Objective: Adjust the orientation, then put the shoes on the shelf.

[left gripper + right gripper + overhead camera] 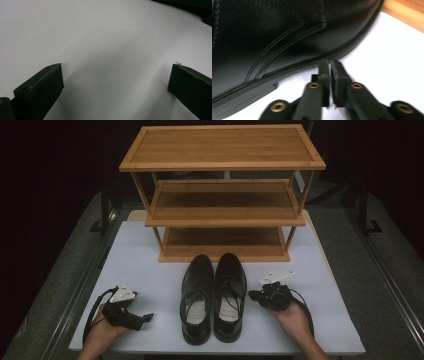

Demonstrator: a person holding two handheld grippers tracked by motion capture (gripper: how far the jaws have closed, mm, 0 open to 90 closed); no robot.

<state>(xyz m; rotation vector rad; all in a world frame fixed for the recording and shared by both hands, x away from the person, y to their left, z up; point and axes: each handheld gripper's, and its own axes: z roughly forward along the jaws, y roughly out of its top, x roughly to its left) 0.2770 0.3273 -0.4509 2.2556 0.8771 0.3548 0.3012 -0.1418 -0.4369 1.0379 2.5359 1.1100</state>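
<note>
High view: a three-tier bamboo shoe rack (222, 195) of smooth slatted boards stands at twelve o'clock on the white table (150, 270). Just in front of it, at the centre, a pair of glossy black leather lace-up dress shoes sits side by side, toes toward the rack: the left shoe (196, 297) and the right shoe (230, 295), touching or nearly so, with pale insoles showing at the heels. At seven o'clock the person's left hand (102, 330) holds the left gripper (145, 318), pointed toward the shoes and well apart from them. At five o'clock the right hand (292, 317) holds the right gripper (252, 295), its tip just beside the right shoe's outer side.

Left gripper view: the two blocky, matte black jaws stand wide apart over bare white tabletop, holding nothing.

Right gripper view: the jaws are pressed together, or very nearly, with nothing between them. Their tips sit right at the stitched welt of the right shoe (287, 37); whether they touch it I cannot tell. Double rows of stitching run across the smooth leather, above a ribbed sole edge.
</note>
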